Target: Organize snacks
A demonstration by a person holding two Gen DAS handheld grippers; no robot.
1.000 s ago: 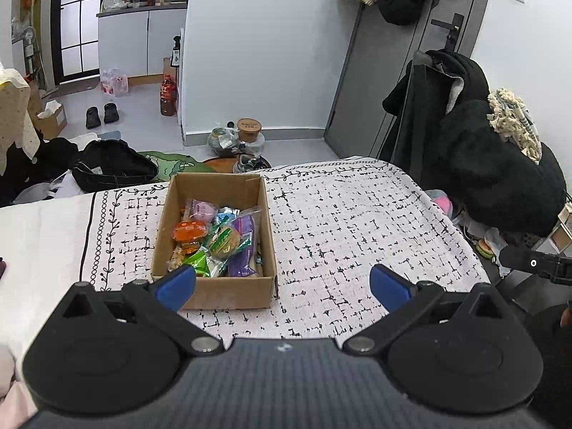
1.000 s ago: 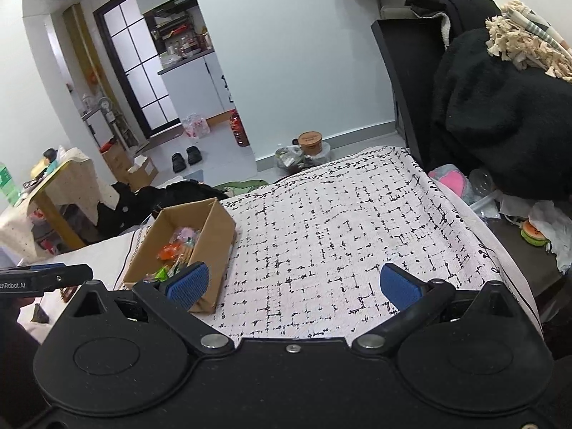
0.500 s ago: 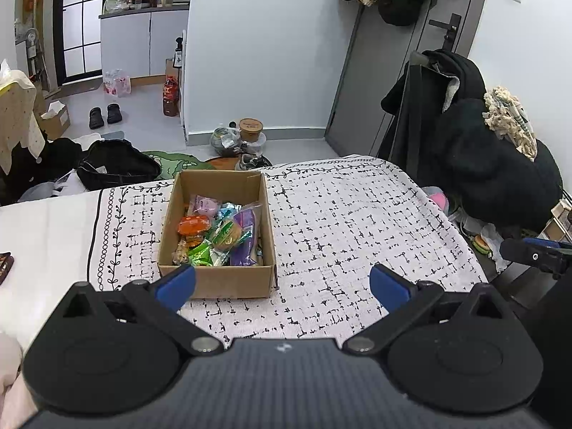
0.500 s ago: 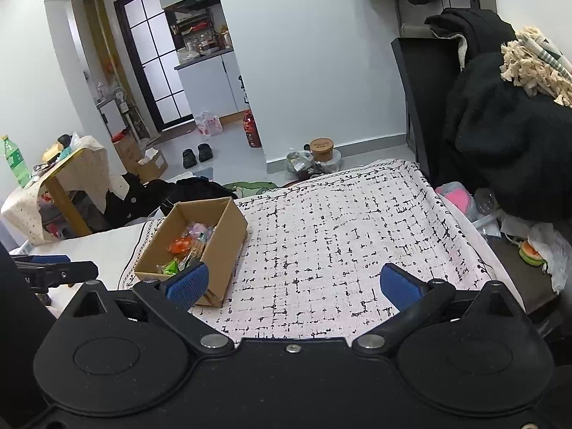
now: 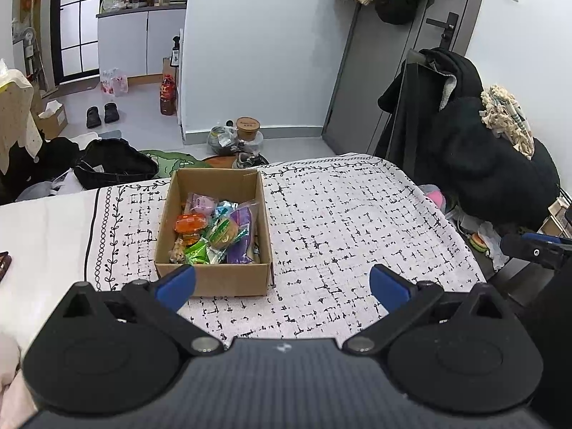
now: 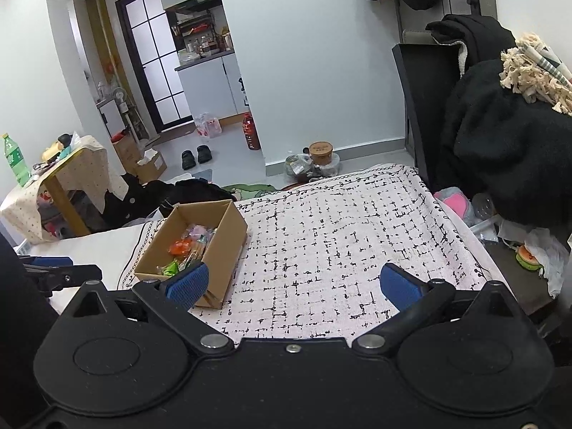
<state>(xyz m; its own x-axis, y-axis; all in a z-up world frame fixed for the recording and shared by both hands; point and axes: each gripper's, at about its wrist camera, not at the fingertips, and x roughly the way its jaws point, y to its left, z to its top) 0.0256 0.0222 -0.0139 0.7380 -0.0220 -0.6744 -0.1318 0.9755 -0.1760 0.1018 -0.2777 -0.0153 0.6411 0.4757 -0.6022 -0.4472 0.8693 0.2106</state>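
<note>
Hovering above the black-patterned white cloth (image 5: 339, 214), my left gripper (image 5: 282, 286) and right gripper (image 6: 293, 284) spread wide, empty, near the brown cardboard box (image 5: 214, 279) of colourful snack packets (image 5: 211, 228).

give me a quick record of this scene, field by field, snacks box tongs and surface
surface: patterned cloth on a table
container: open cardboard box, upright, on the cloth's left part
contents: mixed snack packets, orange, green and purple among them, all inside the box
loose snacks on cloth: none visible
left tongs: open, empty, behind the box's near wall
right tongs: open, empty, box at their left
</note>
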